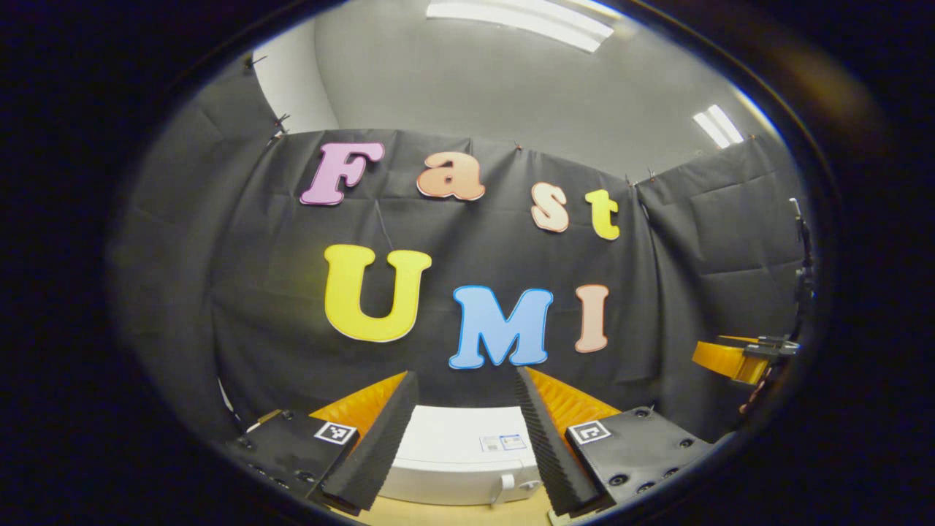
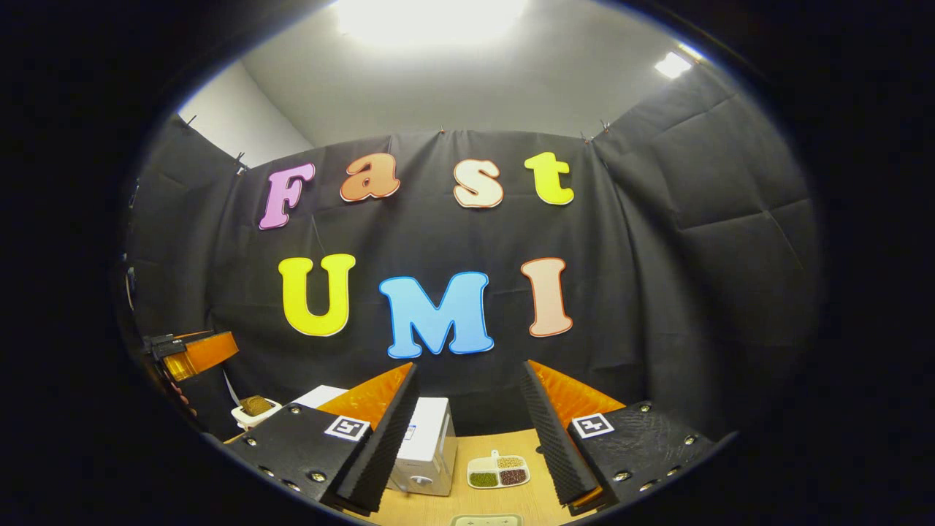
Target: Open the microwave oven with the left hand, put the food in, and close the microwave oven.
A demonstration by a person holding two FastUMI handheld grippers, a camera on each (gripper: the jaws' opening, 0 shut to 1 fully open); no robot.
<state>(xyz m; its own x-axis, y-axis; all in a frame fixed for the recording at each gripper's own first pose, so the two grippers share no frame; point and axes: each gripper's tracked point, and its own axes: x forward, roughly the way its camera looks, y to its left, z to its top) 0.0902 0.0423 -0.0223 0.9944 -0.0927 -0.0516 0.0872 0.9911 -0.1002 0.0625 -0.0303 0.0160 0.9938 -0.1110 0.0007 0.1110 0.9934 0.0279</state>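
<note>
Hovering wide open, empty: left hand-held gripper (image 1: 464,438) above microwave (image 1: 460,453); right hand-held gripper (image 2: 467,438), food tray (image 2: 498,470) between fingers

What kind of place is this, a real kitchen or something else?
Most likely a staged recording booth, not a real kitchen. Black cloth hangs as the walls, clipped at the top. A white microwave oven and a divided food tray stand on a bare wooden table.

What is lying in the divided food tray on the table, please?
The food tray holds separate portions, pale, green and dark reddish, apparently grains or beans. They are too small to identify, and whatever lies beneath them is covered.
</note>
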